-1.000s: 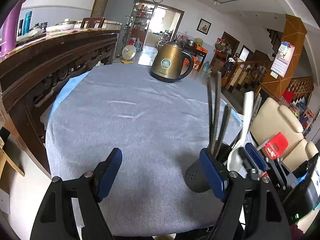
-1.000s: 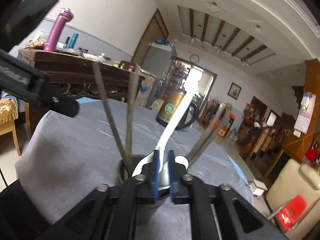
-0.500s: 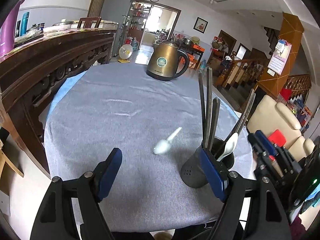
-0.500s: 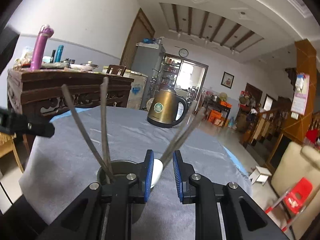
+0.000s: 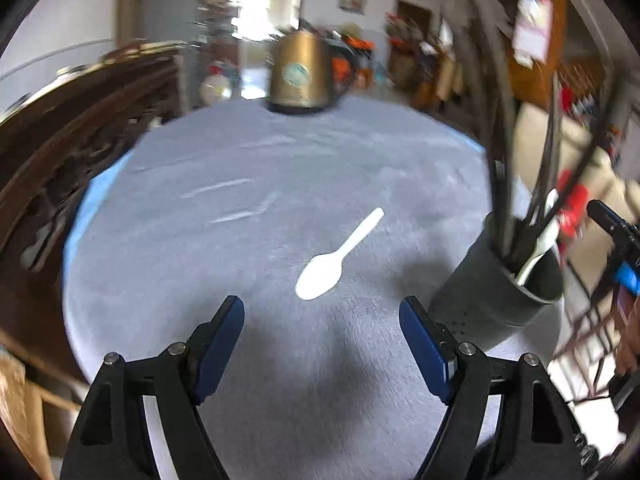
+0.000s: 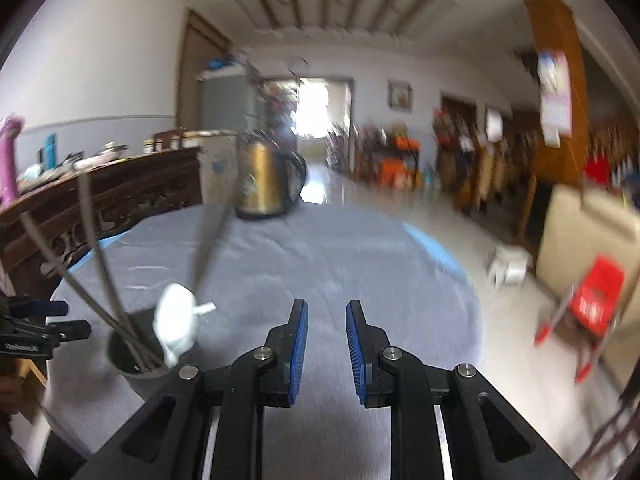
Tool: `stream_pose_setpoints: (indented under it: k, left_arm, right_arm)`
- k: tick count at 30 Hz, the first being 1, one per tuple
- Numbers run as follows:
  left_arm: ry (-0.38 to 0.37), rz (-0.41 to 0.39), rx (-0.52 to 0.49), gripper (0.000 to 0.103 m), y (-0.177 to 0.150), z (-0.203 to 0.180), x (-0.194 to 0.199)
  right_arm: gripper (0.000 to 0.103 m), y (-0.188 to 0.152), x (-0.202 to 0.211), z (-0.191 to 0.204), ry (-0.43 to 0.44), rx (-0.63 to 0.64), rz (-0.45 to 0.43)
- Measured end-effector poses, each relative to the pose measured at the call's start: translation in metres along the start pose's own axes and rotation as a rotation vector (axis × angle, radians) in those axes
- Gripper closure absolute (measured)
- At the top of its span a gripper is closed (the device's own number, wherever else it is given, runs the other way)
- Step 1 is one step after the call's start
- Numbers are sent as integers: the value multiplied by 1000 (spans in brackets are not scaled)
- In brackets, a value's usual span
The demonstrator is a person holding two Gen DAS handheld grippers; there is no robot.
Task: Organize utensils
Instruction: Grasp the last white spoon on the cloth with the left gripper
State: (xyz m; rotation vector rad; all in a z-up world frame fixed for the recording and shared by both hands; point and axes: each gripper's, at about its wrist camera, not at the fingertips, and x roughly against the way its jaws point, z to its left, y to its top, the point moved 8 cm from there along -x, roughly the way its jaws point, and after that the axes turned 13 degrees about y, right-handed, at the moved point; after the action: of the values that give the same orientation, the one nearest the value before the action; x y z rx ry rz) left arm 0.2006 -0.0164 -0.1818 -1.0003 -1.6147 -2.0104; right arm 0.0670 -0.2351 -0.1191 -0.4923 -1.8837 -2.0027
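A white plastic spoon (image 5: pixel 338 256) lies flat on the grey tablecloth, just ahead of my left gripper (image 5: pixel 320 320), which is open and empty. A dark grey utensil cup (image 5: pixel 500 284) stands to the right of it, holding several dark chopsticks (image 5: pixel 502 120) and a white spoon (image 5: pixel 538 248). In the right wrist view the cup (image 6: pixel 138 354) sits at the lower left with the white spoon (image 6: pixel 176 322) in it. My right gripper (image 6: pixel 326 320) is open and empty, to the right of the cup.
A gold kettle (image 5: pixel 300 76) stands at the table's far edge. A carved dark wood sideboard (image 5: pixel 60 140) runs along the left. A cream armchair (image 6: pixel 588 248), a red child's chair (image 6: pixel 592 300) and a white stool (image 6: pixel 510 266) stand on the floor to the right.
My right gripper let go of the white spoon in the cup, opened and drew back to the right. My left gripper swung toward the spoon lying on the cloth.
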Motion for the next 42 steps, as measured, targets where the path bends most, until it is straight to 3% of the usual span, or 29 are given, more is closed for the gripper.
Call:
stream_pose_setpoints:
  k: [5,10,12,13,16,20,30,37,42]
  left_arm:
    - [-43,35,-158,23,5,-22,-42]
    - [-40,29,-129,24,8,-19,-71]
    - [-53,42,-114,43,9,-19,-79]
    - [-37,35,-118,45,9,-19,-81]
    - [-34,23,-149,66,8,-23,-80]
    - [-62,29,-113,69,4,-17,-76]
    - [-67,40,-32,70,-39,7,-15]
    - [-8,35,-243,70,-57,11,42]
    - [-42,58,-340,70,-53,6,82]
  right_arm:
    - [80,-22,0,-37,-25,-114,55]
    - [80,-25,9,-45,-40,-111,63]
    - [80,-24,10,-45,-44,-106,66]
    - [80,-25,9,-45,-45,-108,67]
    - [80,-23,3,-39,-44,-111,73]
    - [80,-21,3,-32,-34,-95,72]
    - [80,-13,10,-27,4,-107,52]
    - [80,-14,12,-13,39,-87,53]
    - [80,-13,12,-13,49,-96,48]
